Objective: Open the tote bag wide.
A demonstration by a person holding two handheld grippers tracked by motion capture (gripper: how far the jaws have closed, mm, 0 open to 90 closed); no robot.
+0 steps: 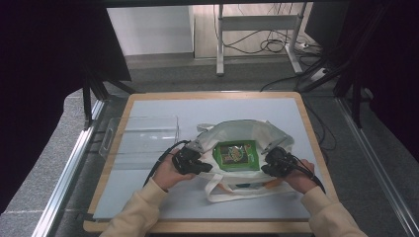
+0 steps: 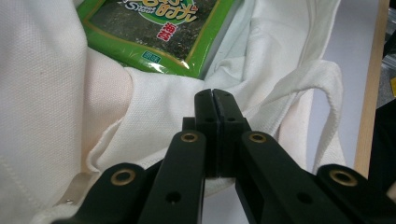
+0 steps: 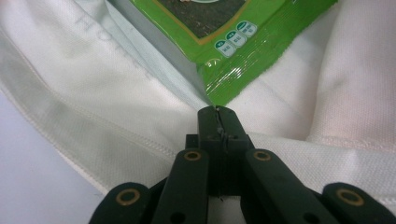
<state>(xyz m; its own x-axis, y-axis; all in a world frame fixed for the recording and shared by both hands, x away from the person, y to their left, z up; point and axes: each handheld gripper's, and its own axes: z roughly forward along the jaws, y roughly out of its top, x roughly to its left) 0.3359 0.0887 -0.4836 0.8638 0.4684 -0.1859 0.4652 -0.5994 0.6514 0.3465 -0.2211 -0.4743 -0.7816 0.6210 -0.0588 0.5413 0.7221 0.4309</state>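
Observation:
A white cloth tote bag (image 1: 247, 129) lies open on the table with a green snack packet (image 1: 237, 155) flat in its mouth. My left gripper (image 1: 205, 168) rests at the bag's left rim, jaws shut. In the left gripper view its tips (image 2: 215, 93) lie pressed together over folds of the bag (image 2: 42, 93), just below the packet (image 2: 154, 28). At the right rim sits my right gripper (image 1: 265, 170), also shut; its tips (image 3: 218, 110) touch the packet's corner (image 3: 233, 79) over the bag cloth (image 3: 116, 93). I cannot tell whether either pinches cloth.
A clear plastic tray (image 1: 141, 136) stands on the grey mat to the left of the bag. The bag's handle loop (image 1: 222, 195) trails toward the front edge. The wooden table rim (image 1: 212, 95) borders the mat, with a dark curtain and frame rails beyond.

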